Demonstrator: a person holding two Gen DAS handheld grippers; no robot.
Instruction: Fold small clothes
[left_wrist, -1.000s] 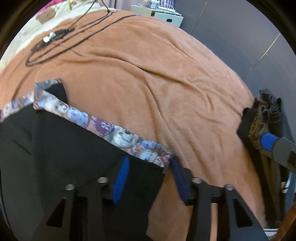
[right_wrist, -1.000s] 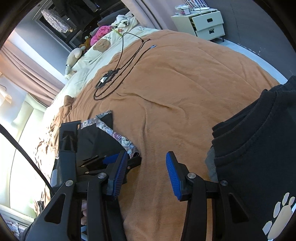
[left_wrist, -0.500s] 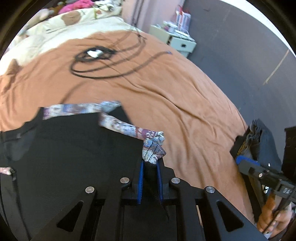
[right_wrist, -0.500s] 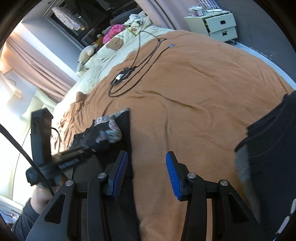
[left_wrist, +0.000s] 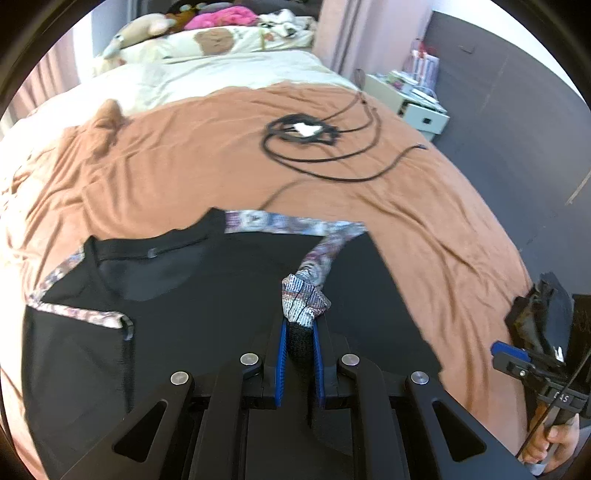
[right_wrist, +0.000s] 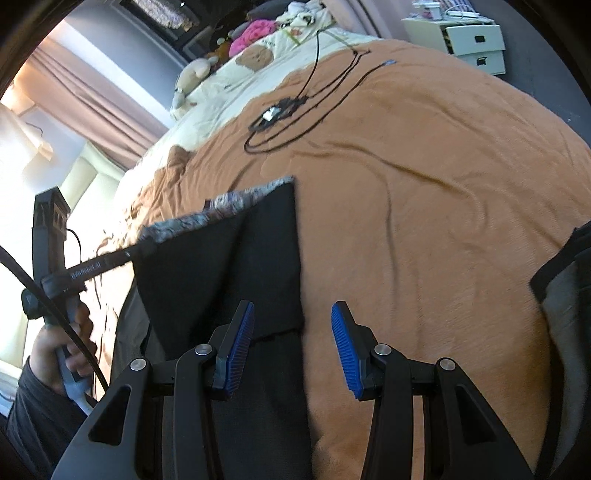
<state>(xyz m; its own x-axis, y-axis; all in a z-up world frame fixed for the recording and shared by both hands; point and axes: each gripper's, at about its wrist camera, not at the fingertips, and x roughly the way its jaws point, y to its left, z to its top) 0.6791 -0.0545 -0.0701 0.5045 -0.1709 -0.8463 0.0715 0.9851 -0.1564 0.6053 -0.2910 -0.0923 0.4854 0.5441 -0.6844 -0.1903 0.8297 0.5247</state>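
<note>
Jaws of left gripper (left_wrist: 298, 363) have just closed, pinching patterned hem of black garment (left_wrist: 207, 295); right gripper (right_wrist: 291, 347) spread, empty, over brown blanket (right_wrist: 424, 206).

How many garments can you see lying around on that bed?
2: a black garment with patterned trim spread on the brown blanket, one corner pinched in the left gripper, and a dark bundle at the bed's right edge. More may be hidden.

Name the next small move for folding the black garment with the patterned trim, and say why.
Probably carry the pinched corner across and lay it flat: the left gripper is shut on the black garment with patterned trim, lifted and half-folded above the brown blanket; the right gripper is open.
</note>
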